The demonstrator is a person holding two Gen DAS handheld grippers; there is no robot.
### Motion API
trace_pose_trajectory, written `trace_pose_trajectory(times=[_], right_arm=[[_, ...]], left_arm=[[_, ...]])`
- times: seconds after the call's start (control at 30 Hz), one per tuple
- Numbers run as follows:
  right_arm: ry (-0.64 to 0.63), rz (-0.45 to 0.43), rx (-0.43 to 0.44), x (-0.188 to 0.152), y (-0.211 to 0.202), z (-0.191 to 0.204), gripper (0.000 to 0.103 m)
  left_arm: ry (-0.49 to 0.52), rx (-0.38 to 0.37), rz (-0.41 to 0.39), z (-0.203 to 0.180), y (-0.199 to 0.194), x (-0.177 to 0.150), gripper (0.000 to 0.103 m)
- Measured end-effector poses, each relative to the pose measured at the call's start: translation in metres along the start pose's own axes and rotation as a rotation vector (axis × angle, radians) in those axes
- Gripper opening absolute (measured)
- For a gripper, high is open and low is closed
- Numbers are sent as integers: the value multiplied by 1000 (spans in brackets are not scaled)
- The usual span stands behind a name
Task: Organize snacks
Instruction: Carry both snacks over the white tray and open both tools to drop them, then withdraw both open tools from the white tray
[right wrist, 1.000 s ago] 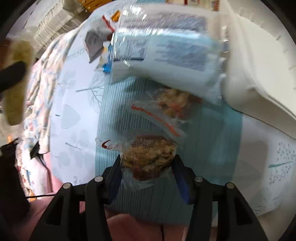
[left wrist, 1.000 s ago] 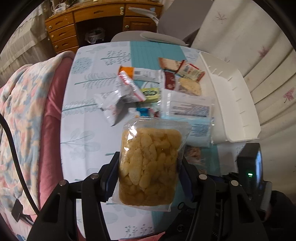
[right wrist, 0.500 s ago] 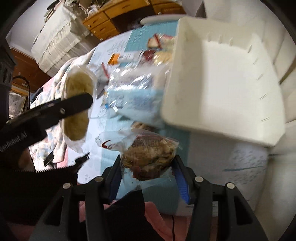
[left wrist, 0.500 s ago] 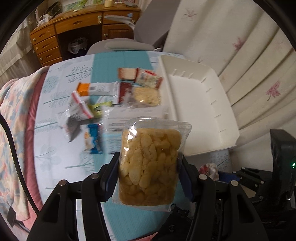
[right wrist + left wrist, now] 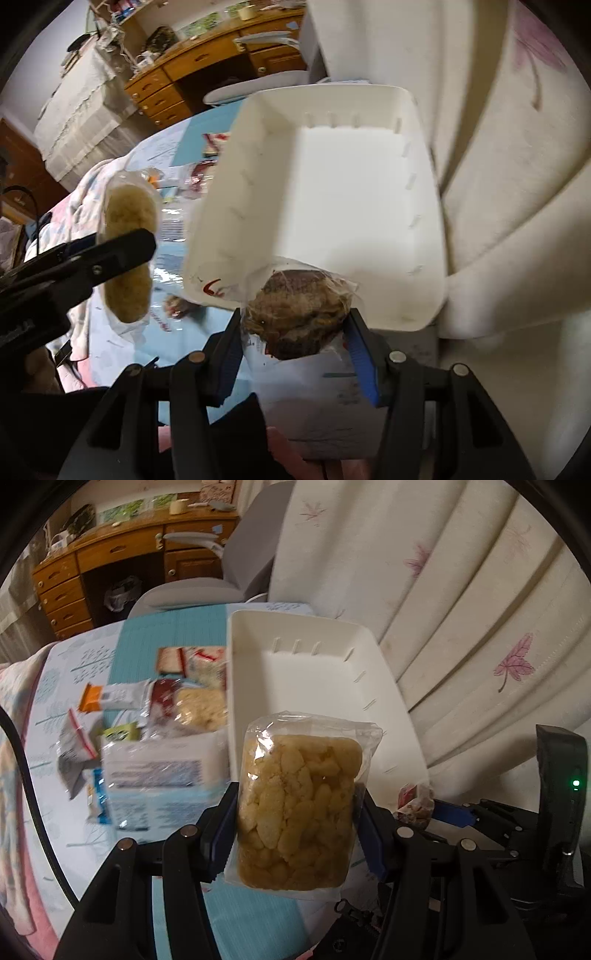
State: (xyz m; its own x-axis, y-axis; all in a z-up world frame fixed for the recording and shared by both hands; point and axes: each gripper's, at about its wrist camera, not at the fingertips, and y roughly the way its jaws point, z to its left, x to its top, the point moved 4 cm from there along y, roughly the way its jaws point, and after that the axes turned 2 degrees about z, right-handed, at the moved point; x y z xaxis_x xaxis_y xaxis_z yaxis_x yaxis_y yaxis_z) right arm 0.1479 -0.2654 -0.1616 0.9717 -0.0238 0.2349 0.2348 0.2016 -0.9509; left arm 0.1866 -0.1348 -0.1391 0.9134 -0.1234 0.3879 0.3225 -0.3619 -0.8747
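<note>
- Left gripper [image 5: 295,830] clamped on yellow puff bag [image 5: 297,812], low centre – may snag white bin [image 5: 258,627] near rim.
- Right gripper [image 5: 295,350] clamped on brown snack pack [image 5: 299,314] – loose film could slip.

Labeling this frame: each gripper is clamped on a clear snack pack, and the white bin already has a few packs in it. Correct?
Not quite. The white bin holds nothing yet; the right wrist view shows its floor bare. The rest stands: the left gripper is clamped on the pack of pale yellow puffs, and the right gripper is clamped on the dark brown snack pack.
</note>
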Motion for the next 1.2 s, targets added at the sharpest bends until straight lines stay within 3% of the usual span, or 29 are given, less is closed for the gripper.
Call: trace_pose_trajectory(times=[0.2, 0.33, 0.53, 0.87, 1.2], right_arm=[[45, -16, -13, 7, 3, -27, 55], [86, -23, -12, 14, 7, -42, 75], [108, -27, 16, 19, 10, -45, 76], [143, -25, 99, 24, 20, -22, 76], [206, -56, 116, 15, 23, 22, 76]], left_arm=[[4, 0, -22, -23, 15, 9, 57], [-3, 24, -52, -27, 15, 9, 75], [-31, 67, -99, -18, 3, 6, 80], [-103, 171, -99, 26, -23, -16, 80], [-145, 233, -71, 94, -55, -43, 80]])
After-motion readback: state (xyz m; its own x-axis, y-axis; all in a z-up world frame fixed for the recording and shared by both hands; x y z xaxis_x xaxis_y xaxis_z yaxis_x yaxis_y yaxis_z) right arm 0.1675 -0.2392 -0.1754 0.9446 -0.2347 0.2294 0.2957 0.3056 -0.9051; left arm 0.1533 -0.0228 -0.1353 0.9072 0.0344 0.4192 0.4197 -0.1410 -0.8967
